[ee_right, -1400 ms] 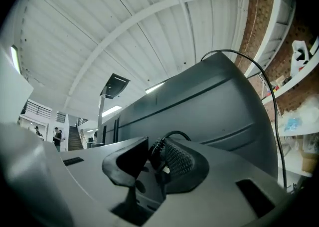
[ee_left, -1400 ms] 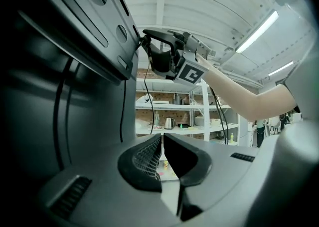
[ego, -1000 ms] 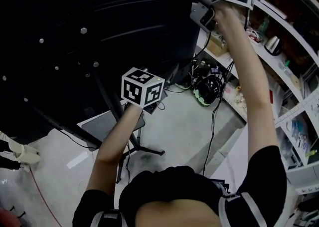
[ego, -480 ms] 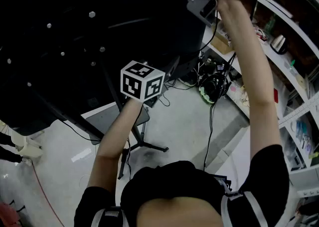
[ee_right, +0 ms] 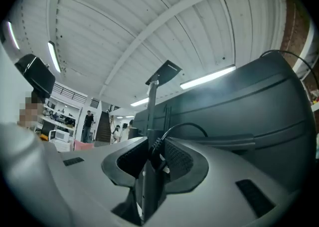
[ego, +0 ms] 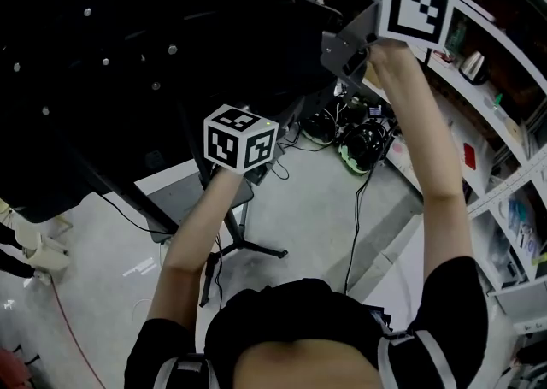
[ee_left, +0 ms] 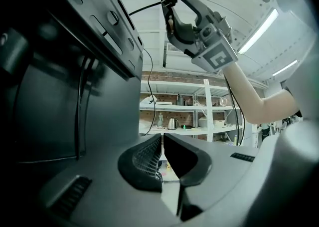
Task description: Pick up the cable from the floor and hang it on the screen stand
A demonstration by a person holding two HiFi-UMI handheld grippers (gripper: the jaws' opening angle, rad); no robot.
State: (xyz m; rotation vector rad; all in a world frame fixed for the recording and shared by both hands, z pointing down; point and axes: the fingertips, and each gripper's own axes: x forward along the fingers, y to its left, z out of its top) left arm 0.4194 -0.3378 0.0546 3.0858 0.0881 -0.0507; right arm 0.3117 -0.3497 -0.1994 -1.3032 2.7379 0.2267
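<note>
in the head view the screen (ego: 128,54) shows only its dark back, which fills the upper left, and its far edges are cut off. the left gripper (ee_left: 162,143) there is little more than its marker cube; its jaws are lost against that dark panel. the right gripper's (ee_right: 158,153) tips are also hard to make out from above, raised high at the screen's upper right edge.

the gripper views are clearer. the left gripper's jaws are drawn almost together, only a thin slit between the ribbed pads, with nothing in it. the right gripper's jaws are clamped on the black cable (ee_right: 185,126), which arches out of the pads in a short loop toward the grey back of the screen just beside it.

from the left gripper view the right gripper hangs above, and the cable leaves its tip and runs across to the slotted mounting plate (ee_left: 104,26) on the screen's back. its end is hidden behind that plate, so i cannot tell whether it rests on anything. a thin black line drops past the right forearm to the floor (ego: 316,208) in the head view; whether it is the same cable is unclear. the screen stand's legs (ego: 244,246) spread on the floor below the left arm.
</note>
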